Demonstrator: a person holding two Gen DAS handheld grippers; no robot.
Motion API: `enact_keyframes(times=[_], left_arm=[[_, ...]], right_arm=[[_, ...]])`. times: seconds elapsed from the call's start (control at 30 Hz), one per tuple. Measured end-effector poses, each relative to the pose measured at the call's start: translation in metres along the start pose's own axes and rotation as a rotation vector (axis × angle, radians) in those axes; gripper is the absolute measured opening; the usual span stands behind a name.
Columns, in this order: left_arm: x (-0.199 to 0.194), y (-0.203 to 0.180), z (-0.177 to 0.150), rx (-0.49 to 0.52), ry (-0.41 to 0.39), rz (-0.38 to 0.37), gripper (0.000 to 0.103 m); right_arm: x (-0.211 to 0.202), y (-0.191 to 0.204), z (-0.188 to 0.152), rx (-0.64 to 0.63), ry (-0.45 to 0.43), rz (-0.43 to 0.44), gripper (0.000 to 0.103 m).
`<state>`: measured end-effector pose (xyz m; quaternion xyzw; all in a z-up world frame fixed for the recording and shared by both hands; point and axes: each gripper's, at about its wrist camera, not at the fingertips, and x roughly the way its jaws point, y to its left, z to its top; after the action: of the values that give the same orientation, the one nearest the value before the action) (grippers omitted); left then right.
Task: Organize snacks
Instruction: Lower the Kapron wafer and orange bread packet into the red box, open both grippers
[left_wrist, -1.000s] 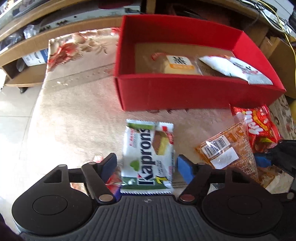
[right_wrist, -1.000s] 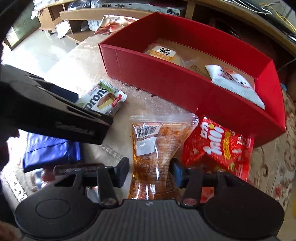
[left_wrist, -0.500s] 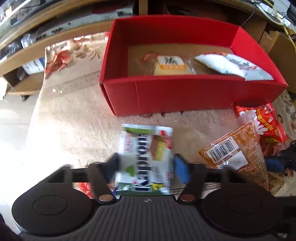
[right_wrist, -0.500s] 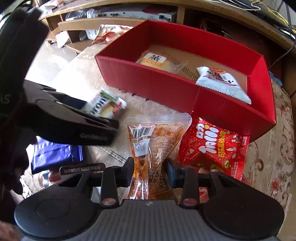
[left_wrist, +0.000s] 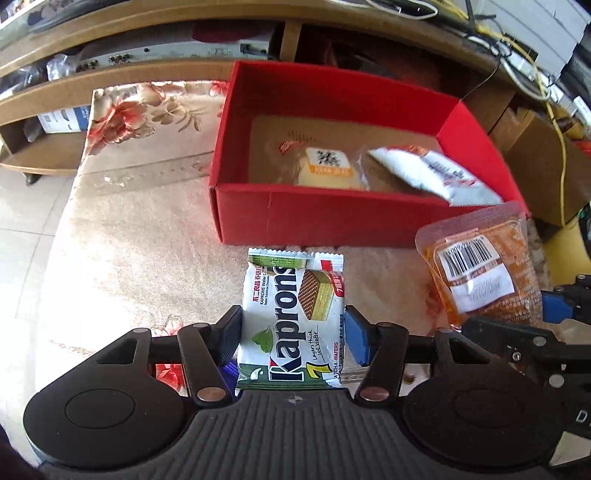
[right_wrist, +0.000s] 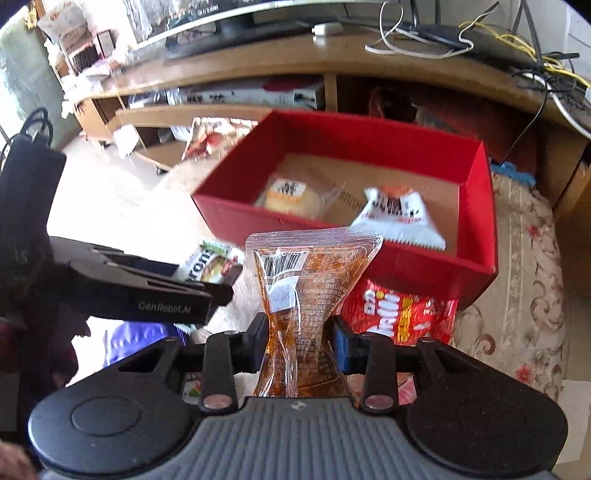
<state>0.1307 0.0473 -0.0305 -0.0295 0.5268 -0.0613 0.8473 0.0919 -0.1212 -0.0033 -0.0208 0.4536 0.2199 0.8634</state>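
holding a snack in each claw, just short of the red box.

left claw (left_wrist: 293, 338) clamping the wafer pack (left_wrist: 293, 321) by its sides, lifting it above the floral cloth (left_wrist: 122, 236). right claw (right_wrist: 297, 341) pinching the orange pouch (right_wrist: 308, 295) at its waist, holding it upright in front of the red box (right_wrist: 476, 206). lying inside the box: a bun (right_wrist: 291, 195) beside a white packet (right_wrist: 400, 218). resting against the box's near wall: a red bag (right_wrist: 400, 314).

Both wrist views down toward red box (left_wrist: 332, 221).
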Motion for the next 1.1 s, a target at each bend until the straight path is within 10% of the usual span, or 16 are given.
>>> enact_keyframes(times=[1.1], left_arm=[[0.001,-0.031,0.09,0.011,-0.134,-0.019,0.065]], right_arm=[[0.023,-0.049,0.091,0.126,-0.134,-0.084,0.036]])
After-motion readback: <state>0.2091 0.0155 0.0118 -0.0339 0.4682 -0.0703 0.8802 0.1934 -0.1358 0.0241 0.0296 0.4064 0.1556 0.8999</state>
